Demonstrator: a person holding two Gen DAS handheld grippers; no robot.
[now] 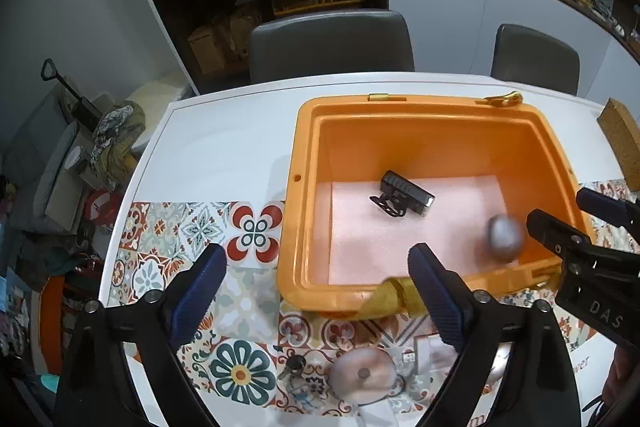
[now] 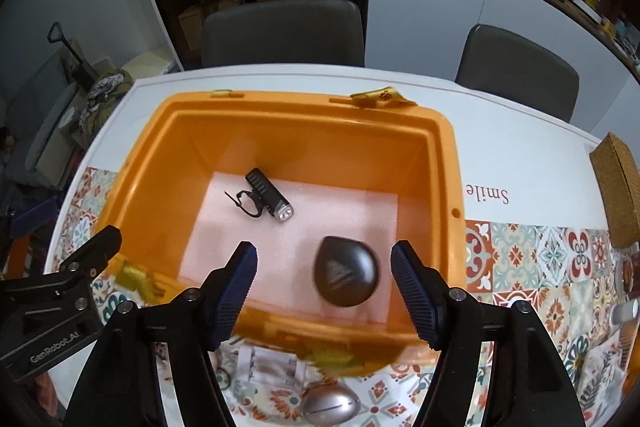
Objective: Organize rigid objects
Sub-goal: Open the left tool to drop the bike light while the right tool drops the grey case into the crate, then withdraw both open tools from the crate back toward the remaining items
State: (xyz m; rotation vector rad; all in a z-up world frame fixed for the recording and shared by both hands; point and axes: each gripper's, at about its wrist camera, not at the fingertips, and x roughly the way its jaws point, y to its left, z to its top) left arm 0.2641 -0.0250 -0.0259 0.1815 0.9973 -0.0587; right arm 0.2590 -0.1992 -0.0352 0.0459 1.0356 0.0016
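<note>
An orange bin (image 1: 294, 187) (image 2: 444, 195) with pink foam on its floor stands on the white table. A black bike light (image 1: 404, 197) (image 2: 268, 197) lies on the foam. A dark egg-shaped case (image 2: 346, 271), blurred, is low inside the bin; in the left wrist view the case (image 1: 505, 237) looks silvery. My right gripper (image 2: 324, 283) is open above it, with the pads clear of the case on both sides. I cannot tell whether the case rests on the foam. My left gripper (image 1: 318, 287) is open and empty over the bin's near rim.
On the patterned mat in front of the bin lie a silver disc (image 1: 362, 373), a key (image 1: 296, 363), a white packet (image 1: 424, 351) and a silver egg-shaped thing (image 2: 330, 407). A cork block (image 2: 618, 187) sits at the right. Two grey chairs (image 1: 332, 43) stand behind the table.
</note>
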